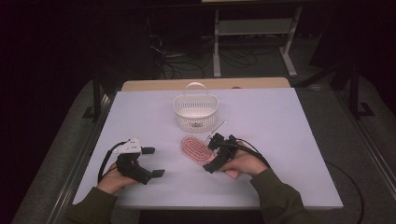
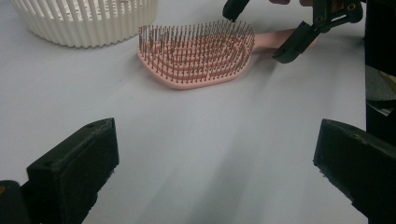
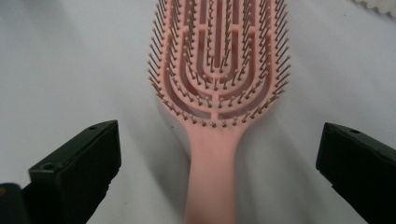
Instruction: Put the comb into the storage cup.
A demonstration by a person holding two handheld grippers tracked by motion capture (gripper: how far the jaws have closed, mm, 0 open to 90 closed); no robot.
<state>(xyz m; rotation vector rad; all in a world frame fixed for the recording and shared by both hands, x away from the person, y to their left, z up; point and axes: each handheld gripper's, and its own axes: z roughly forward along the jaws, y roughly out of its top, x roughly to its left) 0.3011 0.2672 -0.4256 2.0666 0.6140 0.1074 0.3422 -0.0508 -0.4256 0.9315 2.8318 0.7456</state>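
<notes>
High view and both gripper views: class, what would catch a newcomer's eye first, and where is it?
The pink hairbrush lies bristles up on the white table, just in front of the white slatted basket. The right gripper stands open with a jaw on either side of the brush handle, not yet touching it. The left gripper waits open, off to the left.
</notes>
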